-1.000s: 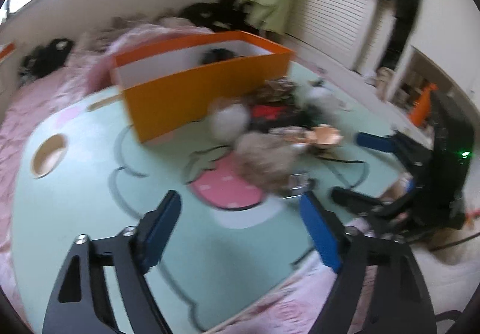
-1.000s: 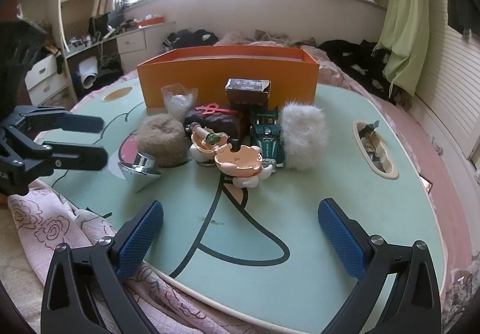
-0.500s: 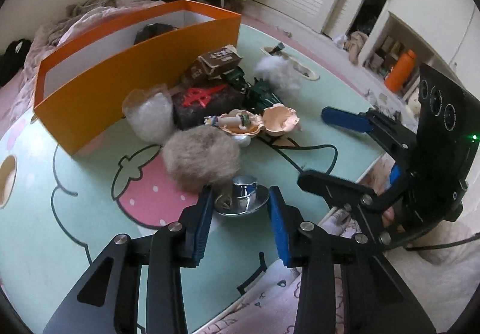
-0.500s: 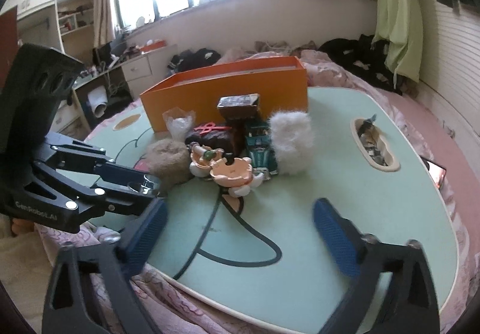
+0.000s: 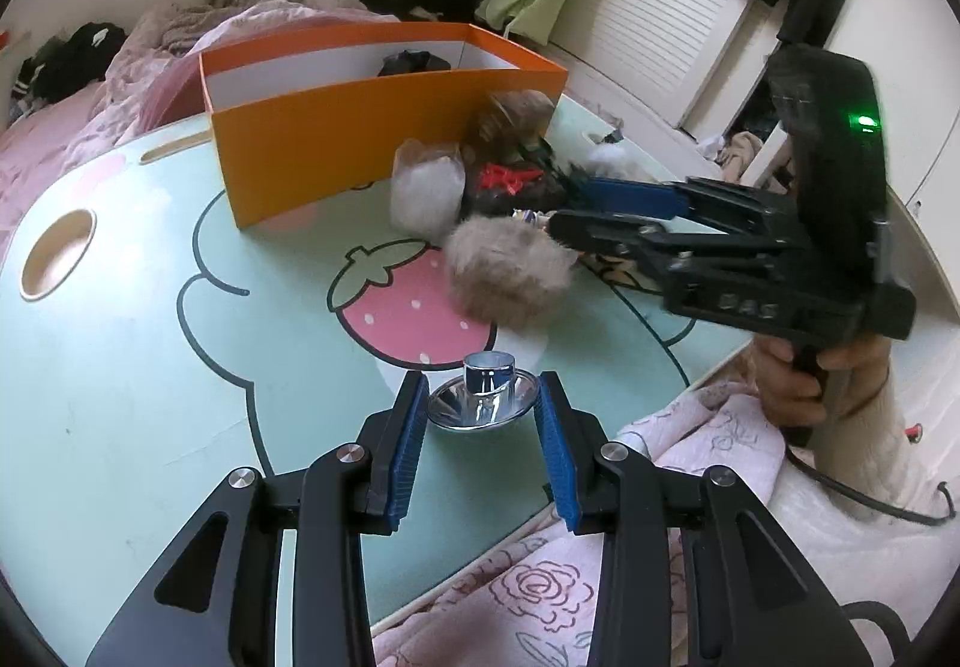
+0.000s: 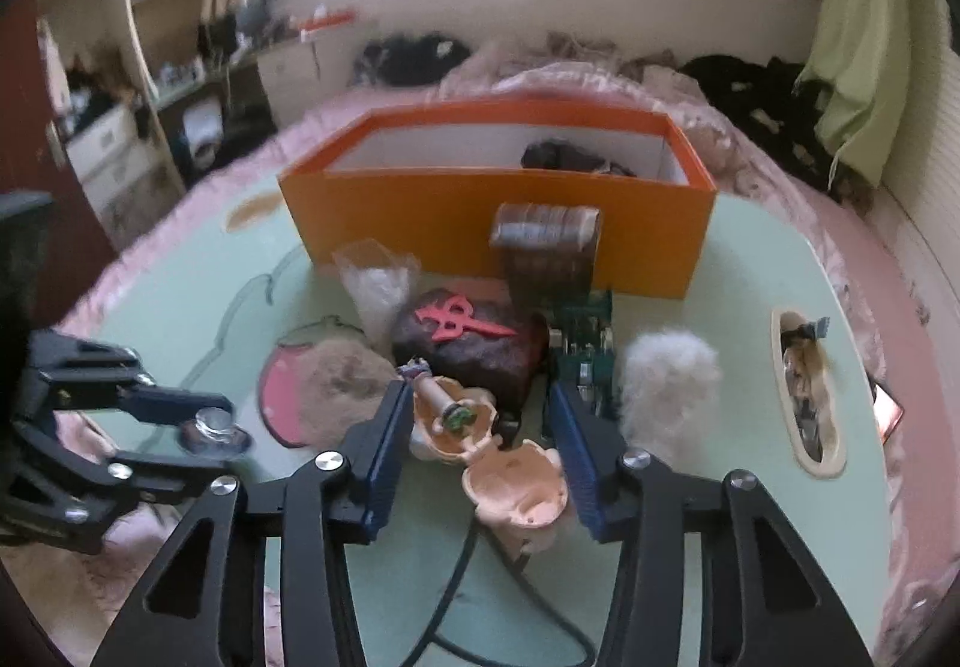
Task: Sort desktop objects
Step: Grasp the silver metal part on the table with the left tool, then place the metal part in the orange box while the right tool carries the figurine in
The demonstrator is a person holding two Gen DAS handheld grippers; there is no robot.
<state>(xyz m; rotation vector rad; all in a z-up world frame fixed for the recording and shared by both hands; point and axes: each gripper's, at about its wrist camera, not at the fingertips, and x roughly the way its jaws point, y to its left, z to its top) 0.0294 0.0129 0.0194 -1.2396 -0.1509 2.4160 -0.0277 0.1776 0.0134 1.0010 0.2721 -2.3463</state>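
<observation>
My left gripper is shut on a shiny silver funnel-shaped piece, its blue pads touching both rims, just above the green table. It also shows in the right wrist view. My right gripper is half closed around a peach shell-shaped toy, pads on either side; I cannot tell if they touch it. An orange box stands at the back with a dark item inside. A brown fur ball, a clear bag and a dark pouch with a red mark lie before it.
A white fur ball, a green toy car and a brown packet sit right of the pile. A recessed cup holder holds small items. A pink floral blanket lies at the table's near edge.
The left gripper lifted and turned with the silver piece held between its pads. The right gripper moved forward over the pile and narrowed its jaws around the peach shell toy.
</observation>
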